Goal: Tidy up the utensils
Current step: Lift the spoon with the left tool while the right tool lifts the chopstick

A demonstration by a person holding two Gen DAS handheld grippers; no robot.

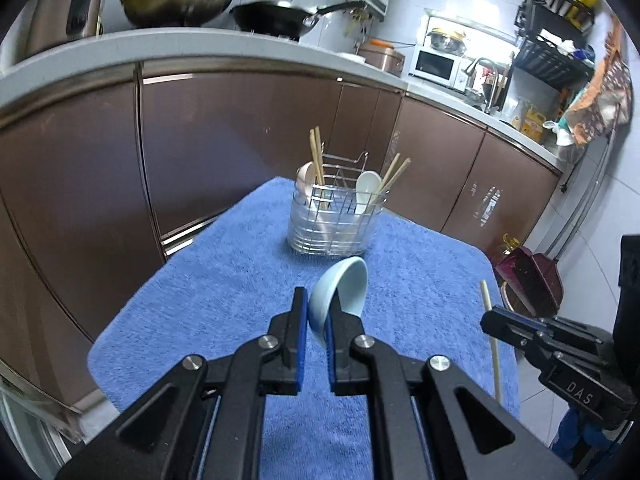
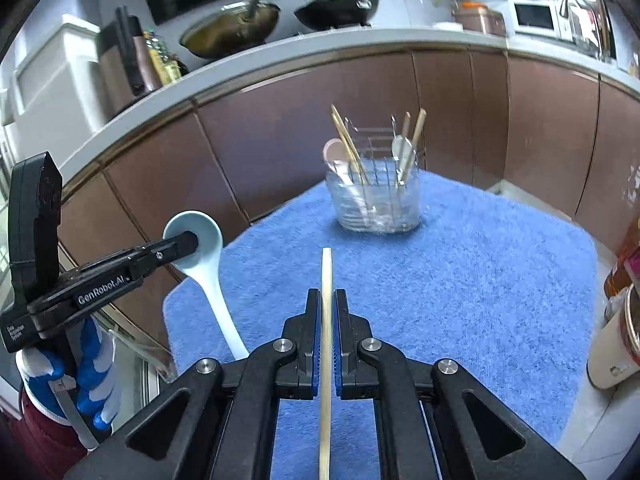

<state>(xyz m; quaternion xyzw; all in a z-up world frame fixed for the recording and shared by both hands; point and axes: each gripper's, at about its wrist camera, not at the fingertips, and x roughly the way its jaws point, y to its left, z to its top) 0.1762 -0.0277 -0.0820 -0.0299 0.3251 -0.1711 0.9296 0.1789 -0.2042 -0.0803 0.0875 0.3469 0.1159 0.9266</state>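
My left gripper (image 1: 318, 300) is shut on the bowl of a light blue spoon (image 1: 347, 286), held above the blue towel (image 1: 224, 280). In the right wrist view the left gripper (image 2: 188, 242) holds the spoon (image 2: 212, 280) at the towel's left edge, handle hanging down. My right gripper (image 2: 327, 296) is shut on a single wooden chopstick (image 2: 326, 320) that points toward the wire utensil holder (image 2: 378, 200). The holder (image 1: 334, 220) stands at the far end of the towel with a pink spoon (image 1: 306, 176), a white spoon (image 1: 366, 190) and several chopsticks in it.
Brown cabinet fronts (image 1: 240, 140) and a countertop with two woks (image 1: 276, 16) lie beyond the towel. A cup (image 2: 616, 344) stands to the right of the towel. A dustpan (image 1: 532, 276) sits on the floor at right.
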